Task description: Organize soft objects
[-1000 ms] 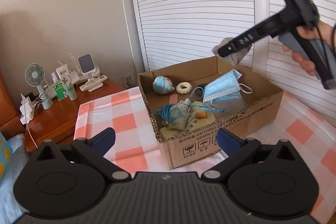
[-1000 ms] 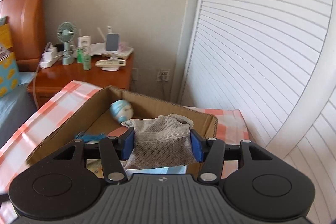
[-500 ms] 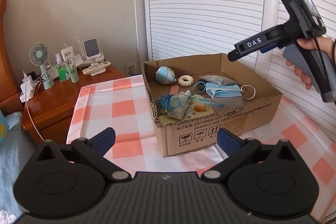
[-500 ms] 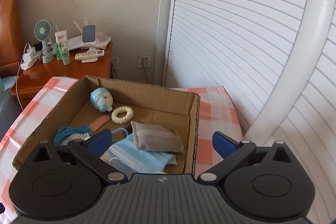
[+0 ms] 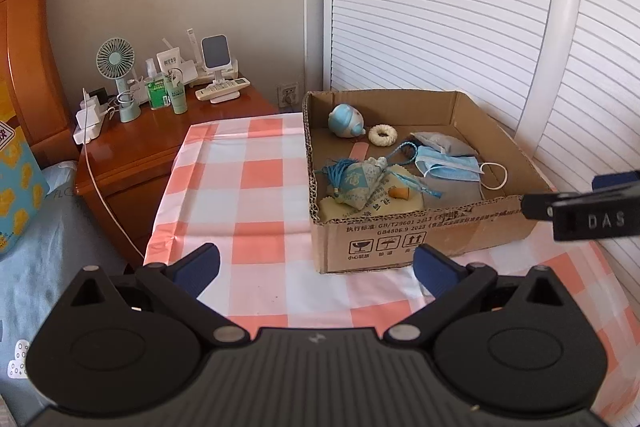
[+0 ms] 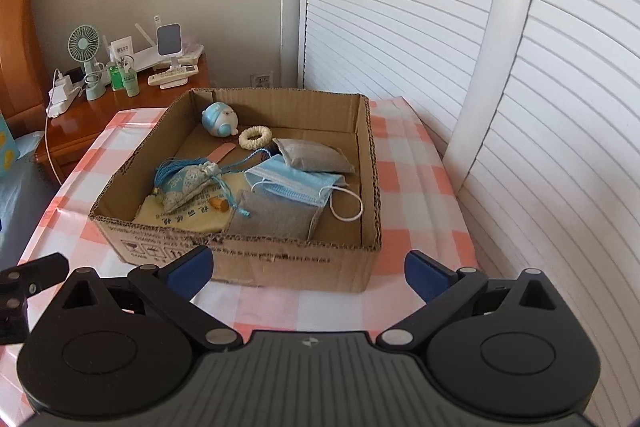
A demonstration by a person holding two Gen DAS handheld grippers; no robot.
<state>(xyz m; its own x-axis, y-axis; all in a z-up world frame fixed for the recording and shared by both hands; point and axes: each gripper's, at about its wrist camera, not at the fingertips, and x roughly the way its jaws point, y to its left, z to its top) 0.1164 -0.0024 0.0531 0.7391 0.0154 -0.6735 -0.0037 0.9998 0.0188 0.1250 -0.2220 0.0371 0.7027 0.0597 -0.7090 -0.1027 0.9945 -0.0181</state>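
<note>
A cardboard box stands on the checked tablecloth. In it lie a blue round plush, a white ring, a blue tasselled sachet, a blue face mask, a grey mesh pouch and a second grey pouch. My left gripper is open and empty, in front of the box's near left corner. My right gripper is open and empty, in front of the box's near wall; one of its fingers shows at the right edge of the left wrist view.
A wooden nightstand at the left holds a small fan, bottles, a phone stand and a remote. White louvred doors stand behind the table. A bed with blue bedding lies at the left.
My right gripper opened and let the grey mesh pouch fall into the box, then drew back and down in front of the box. My left gripper also pulled back.
</note>
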